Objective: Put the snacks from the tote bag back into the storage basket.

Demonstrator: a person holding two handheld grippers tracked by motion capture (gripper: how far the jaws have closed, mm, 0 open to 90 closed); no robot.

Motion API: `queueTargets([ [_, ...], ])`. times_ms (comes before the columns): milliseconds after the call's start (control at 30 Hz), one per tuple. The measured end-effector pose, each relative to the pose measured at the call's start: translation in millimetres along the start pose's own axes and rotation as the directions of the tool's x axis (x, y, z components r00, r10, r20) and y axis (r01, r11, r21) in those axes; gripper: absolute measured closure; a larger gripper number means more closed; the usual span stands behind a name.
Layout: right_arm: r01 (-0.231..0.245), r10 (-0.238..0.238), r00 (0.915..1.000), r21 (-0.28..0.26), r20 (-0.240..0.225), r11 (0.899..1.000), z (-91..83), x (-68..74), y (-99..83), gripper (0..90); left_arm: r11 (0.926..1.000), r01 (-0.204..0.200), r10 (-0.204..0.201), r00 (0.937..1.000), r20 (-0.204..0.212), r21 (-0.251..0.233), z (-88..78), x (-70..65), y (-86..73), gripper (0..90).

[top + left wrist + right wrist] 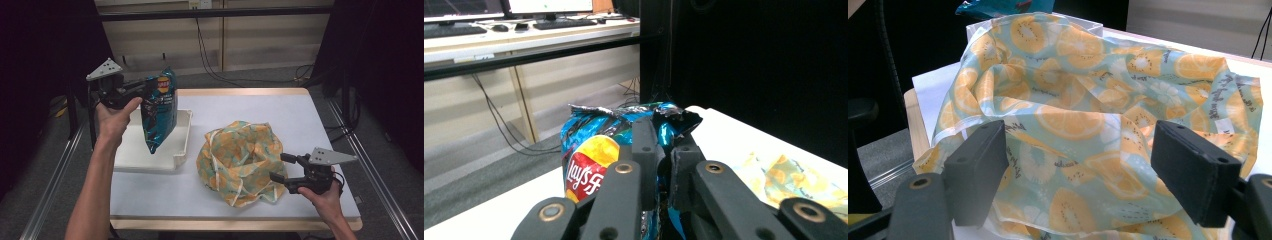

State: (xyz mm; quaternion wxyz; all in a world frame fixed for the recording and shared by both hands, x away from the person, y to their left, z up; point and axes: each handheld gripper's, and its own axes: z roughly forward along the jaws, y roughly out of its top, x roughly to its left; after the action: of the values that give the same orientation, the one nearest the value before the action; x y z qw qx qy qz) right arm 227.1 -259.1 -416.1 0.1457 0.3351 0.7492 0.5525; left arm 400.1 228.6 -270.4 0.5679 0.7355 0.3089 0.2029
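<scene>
A blue chip bag [159, 107] hangs upright over the white tray [182, 145] at the table's left, its lower tip just above the tray floor. My left gripper [141, 87] is shut on the bag's crumpled top edge. In the left gripper view the jaws pinch the foil rim of the chip bag [589, 150] at my left gripper [665, 150]. A crumpled fabric bag [239, 159] printed with orange slices lies at the table's middle. My right gripper [281, 167] stands open just right of it, its wide-apart jaws facing the fabric bag [1083, 120] around my right gripper [1083, 172].
The white paper-covered table [300, 120] has bare room at the back right. Its wooden front edge [200, 223] runs along the bottom. Metal rails [50, 175] flank both sides, and cables [210, 55] trail on the floor behind.
</scene>
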Motion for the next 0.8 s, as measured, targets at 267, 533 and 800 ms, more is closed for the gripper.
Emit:
queueTargets([
  [267, 0.003, -0.003, 0.9999, 0.004, -0.01, 1.0, 1.8, -0.4, -0.8, 21.9, 0.9989, 0.04, -0.039, 0.9972, -0.065, 0.025, 2.2, 12.1, -9.8, 84.9],
  [533, -0.004, 0.004, 1.0, 0.009, -0.005, 1.0, 1.0, -2.5, -2.4, 21.8, 0.9953, 0.082, -0.074, 0.9883, -0.133, 0.052, 5.2, 24.0, -20.4, 85.5],
  [800, -0.002, 0.002, 1.0, 0.006, 0.003, 1.0, -0.2, -3.8, -1.6, 21.7, 0.9895, 0.135, -0.12, 0.9679, -0.221, 0.052, 11.3, 35.0, -28.4, 85.5],
])
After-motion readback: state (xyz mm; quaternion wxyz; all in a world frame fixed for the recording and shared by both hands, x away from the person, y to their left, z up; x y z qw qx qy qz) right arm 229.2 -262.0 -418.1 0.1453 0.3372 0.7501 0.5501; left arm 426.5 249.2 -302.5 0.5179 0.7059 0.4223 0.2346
